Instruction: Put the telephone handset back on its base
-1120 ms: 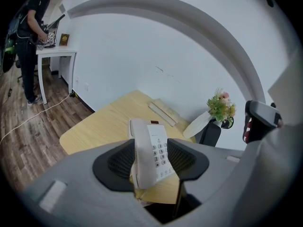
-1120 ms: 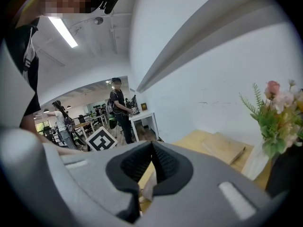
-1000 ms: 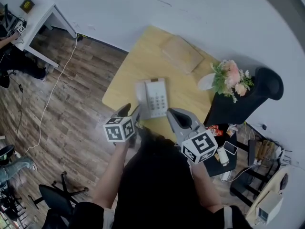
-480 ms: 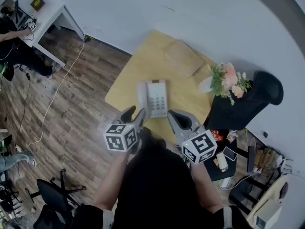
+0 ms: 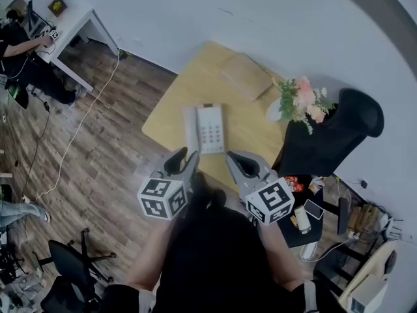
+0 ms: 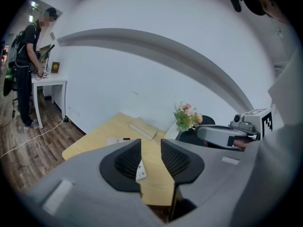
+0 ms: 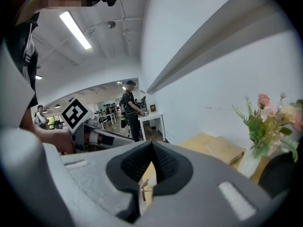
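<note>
Both grippers are held low and close to the body, side by side, noses pointing forward at the near edge of the light yellow wooden counter [image 5: 174, 98]. Bare forearms run back under them.

Left gripper [image 5: 184, 156]: jaws apart and closing, nothing between the ribbed pads; only counter and telephone show beyond the gap. It sits at the counter's near-left edge, short of the phone.

Right gripper [image 5: 238, 156]: jaws together at the tips, holding nothing. It is over the counter's near edge, just right of the phone.

Containers: white vase [image 5: 279, 113] at the counter's right edge, holding a bunch of pink flowers with green leaves [image 5: 301, 102].

Task's thing: the white telephone handset [image 5: 190, 130] lies lengthwise against the left side of the white keypad base [image 5: 211, 129], at the middle of the counter, between and ahead of the two grippers. Whether it is seated in the cradle I cannot tell. Neither gripper touches it.

A flat tan cardboard box [image 5: 246, 75] lies at the far side of the counter.
</note>
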Motion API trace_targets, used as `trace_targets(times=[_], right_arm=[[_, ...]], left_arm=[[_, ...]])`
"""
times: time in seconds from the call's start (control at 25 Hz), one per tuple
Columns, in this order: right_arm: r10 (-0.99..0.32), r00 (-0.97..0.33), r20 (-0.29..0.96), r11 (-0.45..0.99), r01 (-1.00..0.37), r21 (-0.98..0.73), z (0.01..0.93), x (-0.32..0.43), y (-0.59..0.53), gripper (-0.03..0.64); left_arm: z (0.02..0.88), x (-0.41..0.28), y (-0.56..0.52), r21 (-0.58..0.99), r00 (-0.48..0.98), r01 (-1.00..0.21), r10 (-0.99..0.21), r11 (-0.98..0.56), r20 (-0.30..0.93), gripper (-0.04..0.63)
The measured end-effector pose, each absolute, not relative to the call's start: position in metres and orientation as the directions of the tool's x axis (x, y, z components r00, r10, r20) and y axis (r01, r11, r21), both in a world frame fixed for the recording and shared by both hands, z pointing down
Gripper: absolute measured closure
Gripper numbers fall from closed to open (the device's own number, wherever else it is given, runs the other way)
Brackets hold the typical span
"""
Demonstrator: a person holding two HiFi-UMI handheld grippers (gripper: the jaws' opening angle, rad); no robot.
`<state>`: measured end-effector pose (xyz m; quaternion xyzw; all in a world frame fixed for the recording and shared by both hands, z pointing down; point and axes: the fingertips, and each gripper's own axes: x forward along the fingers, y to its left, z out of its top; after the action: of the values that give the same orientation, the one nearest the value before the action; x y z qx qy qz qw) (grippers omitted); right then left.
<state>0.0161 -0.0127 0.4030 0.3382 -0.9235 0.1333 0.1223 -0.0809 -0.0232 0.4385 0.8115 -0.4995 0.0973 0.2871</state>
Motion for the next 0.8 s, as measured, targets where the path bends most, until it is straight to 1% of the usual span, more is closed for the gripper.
trace_targets(times=[0.44,0.8], right_arm=[[-0.588,-0.749,0.306,0.752,-0.645,-0.133,0.400,0.043,0.029,0.615],[-0.595,-0.759,0.263,0.758,-0.639,-0.128,0.391,0.054,0.048,0.615]], left_arm=[[0.417,-0.051,0.027,0.359,0.489,-0.861,-0.781,-0.361,0.388,0.496],[0.408,-0.041,0.054,0.315,0.488,-0.866,-0.794,-0.388,0.362,0.541]])
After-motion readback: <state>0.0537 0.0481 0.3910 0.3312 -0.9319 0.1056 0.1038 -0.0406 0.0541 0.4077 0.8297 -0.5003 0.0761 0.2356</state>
